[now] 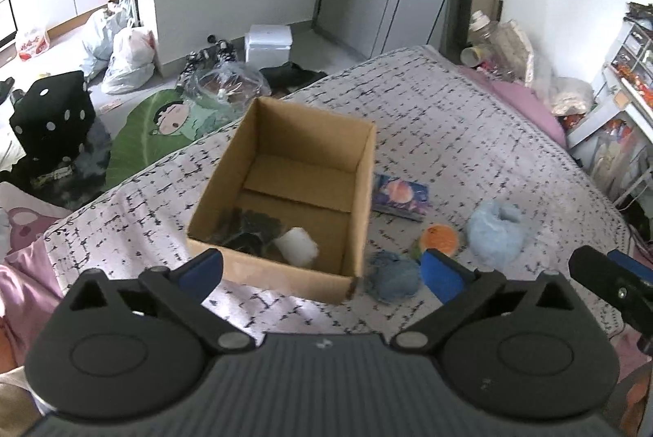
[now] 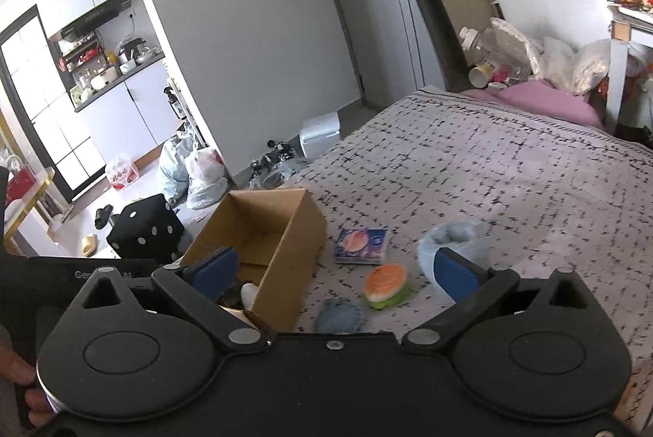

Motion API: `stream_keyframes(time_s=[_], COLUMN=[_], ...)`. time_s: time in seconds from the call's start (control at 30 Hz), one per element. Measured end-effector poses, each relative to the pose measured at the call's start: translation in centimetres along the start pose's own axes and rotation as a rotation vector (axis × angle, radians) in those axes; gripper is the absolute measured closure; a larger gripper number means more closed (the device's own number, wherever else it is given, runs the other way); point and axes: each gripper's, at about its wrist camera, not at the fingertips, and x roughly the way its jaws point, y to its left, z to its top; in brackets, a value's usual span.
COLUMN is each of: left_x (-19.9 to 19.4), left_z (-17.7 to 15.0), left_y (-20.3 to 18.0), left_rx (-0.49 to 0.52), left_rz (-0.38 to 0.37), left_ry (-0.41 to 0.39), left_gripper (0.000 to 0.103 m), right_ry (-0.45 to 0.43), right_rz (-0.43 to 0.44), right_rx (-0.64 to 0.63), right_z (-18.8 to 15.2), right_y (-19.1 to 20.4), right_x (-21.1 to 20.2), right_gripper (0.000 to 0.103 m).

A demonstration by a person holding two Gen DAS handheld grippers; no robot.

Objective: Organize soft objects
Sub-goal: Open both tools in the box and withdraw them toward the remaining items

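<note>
An open cardboard box (image 1: 359, 192) stands on the bed and holds a white soft roll (image 1: 297, 246) and a dark soft item (image 1: 249, 230). To its right lie a dark blue fuzzy pad (image 1: 394, 275), a burger-shaped toy (image 1: 440, 239), a light blue fluffy item (image 1: 496, 235) and a printed tissue pack (image 1: 402, 197). My left gripper (image 1: 322, 273) is open and empty above the box's near edge. My right gripper (image 2: 334, 273) is open and empty above the box (image 2: 285, 232), the blue pad (image 2: 340, 314), the burger toy (image 2: 385, 284), the fluffy item (image 2: 453, 237) and the pack (image 2: 361, 245).
The bed (image 1: 469, 118) has a grey patterned cover and a pink pillow (image 1: 526, 102) at the far end. On the floor left of it lie a black dice stool (image 1: 53, 114), a green cushion (image 1: 163, 122) and plastic bags (image 1: 126, 57). Cluttered shelves (image 1: 628, 69) stand at the right.
</note>
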Motion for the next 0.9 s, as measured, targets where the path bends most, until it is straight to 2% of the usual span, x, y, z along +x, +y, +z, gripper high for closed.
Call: stream_keyframes(time_s=[0.17, 0.4, 0.53, 0.73, 0.9], left_x=[-0.8, -2.2, -2.8, -3.3, -3.3], left_z=[-0.2, -0.6, -1.2, -1.8, -2.2], left_y=[-1.8, -4.3, -6.1, -7.6, -8.9], left_rx=[0.011, 0.025, 0.061, 0.052, 0.062], left_rz=[-0.039, -0.103, -0.11, -0.118, -0.124], left_ry=[-0.004, -0.032, -0.05, -0.064, -0.036], left_gripper=[0.001, 0.0, 0.0, 0.0, 0.001], right_ry=[-0.026, -0.019, -0.024, -0.016, 0.002], right_rz=[0.015, 0.012, 0.013, 0.013, 0.004], right_rx=[-0.002, -0.01, -0.011, -0.008, -0.026], right_z=[0.5, 0.8, 0.7, 0.7, 0.9], right_y=[-1.6, -3.6, -4.6, -6.4, -7.3], right_x=[-2.0, -3.5, -4.2, -5.2, -5.9], right_gripper=[0.0, 0.0, 0.0, 0.0, 0.0])
